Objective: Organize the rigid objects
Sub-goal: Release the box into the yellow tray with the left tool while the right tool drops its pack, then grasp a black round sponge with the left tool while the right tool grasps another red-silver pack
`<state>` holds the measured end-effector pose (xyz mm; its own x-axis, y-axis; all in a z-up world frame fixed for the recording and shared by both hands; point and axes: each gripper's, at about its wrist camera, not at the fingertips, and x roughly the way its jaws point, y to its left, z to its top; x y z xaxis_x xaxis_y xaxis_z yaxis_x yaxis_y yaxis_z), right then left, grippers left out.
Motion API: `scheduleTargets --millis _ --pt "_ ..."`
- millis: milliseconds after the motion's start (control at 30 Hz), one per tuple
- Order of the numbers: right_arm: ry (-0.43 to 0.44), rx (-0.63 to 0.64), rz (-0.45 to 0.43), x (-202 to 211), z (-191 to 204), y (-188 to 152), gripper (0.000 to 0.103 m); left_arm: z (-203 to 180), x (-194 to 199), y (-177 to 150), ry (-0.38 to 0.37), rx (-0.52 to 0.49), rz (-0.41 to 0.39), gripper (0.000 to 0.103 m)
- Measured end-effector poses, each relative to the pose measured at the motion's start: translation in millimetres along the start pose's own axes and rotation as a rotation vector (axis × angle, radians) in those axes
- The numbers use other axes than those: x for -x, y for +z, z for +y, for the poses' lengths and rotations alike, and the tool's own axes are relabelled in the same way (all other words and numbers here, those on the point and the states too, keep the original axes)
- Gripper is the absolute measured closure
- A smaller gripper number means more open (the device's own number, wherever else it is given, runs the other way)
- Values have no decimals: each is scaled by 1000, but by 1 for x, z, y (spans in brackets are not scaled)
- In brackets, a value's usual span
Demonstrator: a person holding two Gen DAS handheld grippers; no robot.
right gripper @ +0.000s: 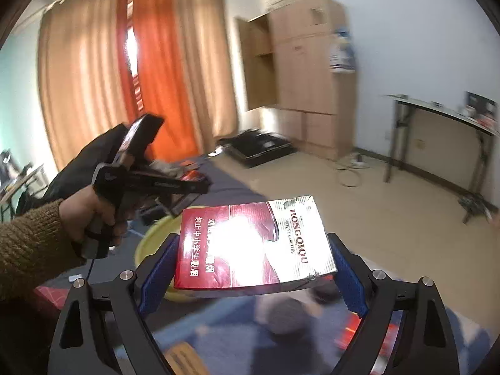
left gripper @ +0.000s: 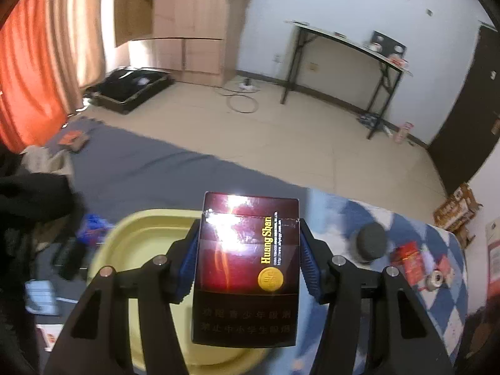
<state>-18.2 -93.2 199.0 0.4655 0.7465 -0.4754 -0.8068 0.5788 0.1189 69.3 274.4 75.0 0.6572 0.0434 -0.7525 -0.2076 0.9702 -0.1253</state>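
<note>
Between the left gripper's (left gripper: 248, 261) blue pads sits a dark red Huang Shan cigarette pack (left gripper: 247, 268), pinched on both long sides and held upright, lifted above the yellow basin (left gripper: 140, 237). Same deal on the other side: the right gripper (right gripper: 250, 276) has its pads clamped wide on a red and silver Hongqiqu pack (right gripper: 254, 245), held flat, a bit tilted. Off to the left in that view, a hand (right gripper: 84, 215) in a brown knit sleeve (right gripper: 28, 247) grips the other tool. Below is a blue checked cloth (left gripper: 437, 281) with a dark round puck (left gripper: 372, 240) on it.
</note>
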Motion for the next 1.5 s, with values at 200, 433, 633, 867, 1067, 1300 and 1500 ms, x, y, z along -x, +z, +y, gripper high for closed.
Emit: scheduleTargets --millis 200,433,633,867,1067,1300,1500 --pt "62 54 147 -120 81 -11 13 72 -45 -7 75 6 143 45" --pt "76 156 421 -246 129 -60 13 114 -120 -38 62 35 276 45" --pt "56 200 497 -295 151 -73 13 125 -148 -60 54 19 328 45" --pt "60 168 496 -309 169 -63 11 138 -152 -66 -29 54 362 23" --pt "75 67 385 -262 145 -34 0 116 -110 -29 -22 37 239 0" --pt "-215 -174 223 -100 5 -45 0 -16 -68 -11 -160 -104 170 0" --pt "-559 -259 277 19 -116 -128 0 -133 -65 -51 -257 -279 199 0"
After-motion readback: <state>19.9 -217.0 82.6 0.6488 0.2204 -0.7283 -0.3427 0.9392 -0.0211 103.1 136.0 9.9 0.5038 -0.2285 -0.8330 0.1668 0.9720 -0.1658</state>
